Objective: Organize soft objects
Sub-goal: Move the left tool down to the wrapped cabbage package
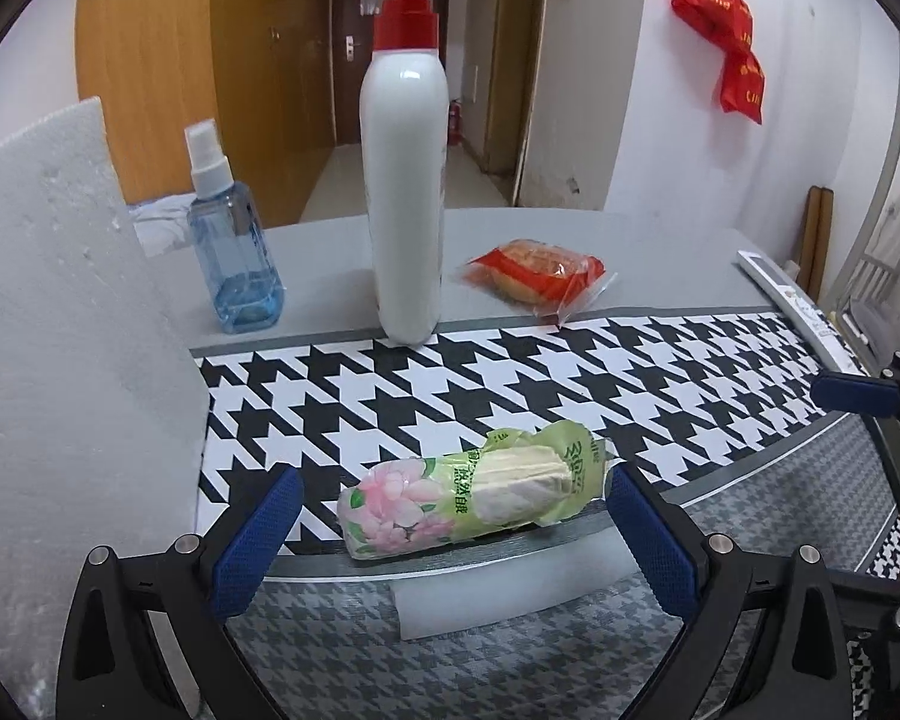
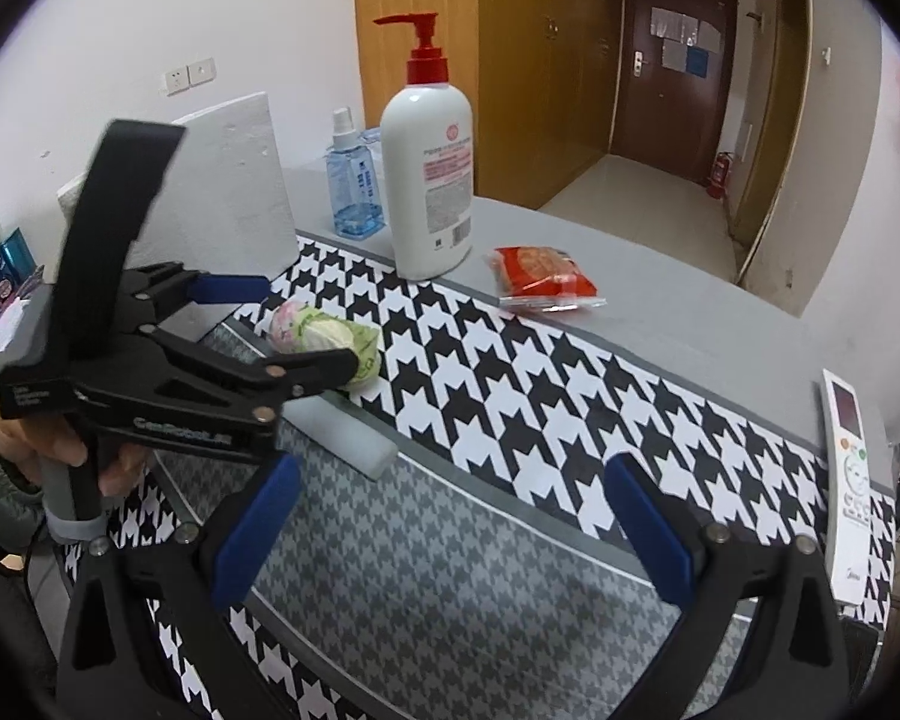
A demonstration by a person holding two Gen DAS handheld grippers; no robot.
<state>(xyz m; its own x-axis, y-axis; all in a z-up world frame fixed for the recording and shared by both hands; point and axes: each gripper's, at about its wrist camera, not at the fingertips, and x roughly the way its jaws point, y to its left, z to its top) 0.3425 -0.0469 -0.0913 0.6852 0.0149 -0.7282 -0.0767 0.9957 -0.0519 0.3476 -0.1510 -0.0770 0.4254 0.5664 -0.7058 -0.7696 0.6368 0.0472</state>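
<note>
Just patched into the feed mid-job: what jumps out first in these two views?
The bold black-and-white houndstooth mat running across the grey table grabs the eye first. A tall white pump bottle with a red top stands at the mat's far edge, between a blue spray bottle and a red snack packet. Nearest, the open left gripper brackets a green floral tissue pack.

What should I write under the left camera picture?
Open left gripper straddles a flowery tissue pack on the checked mat.
</note>
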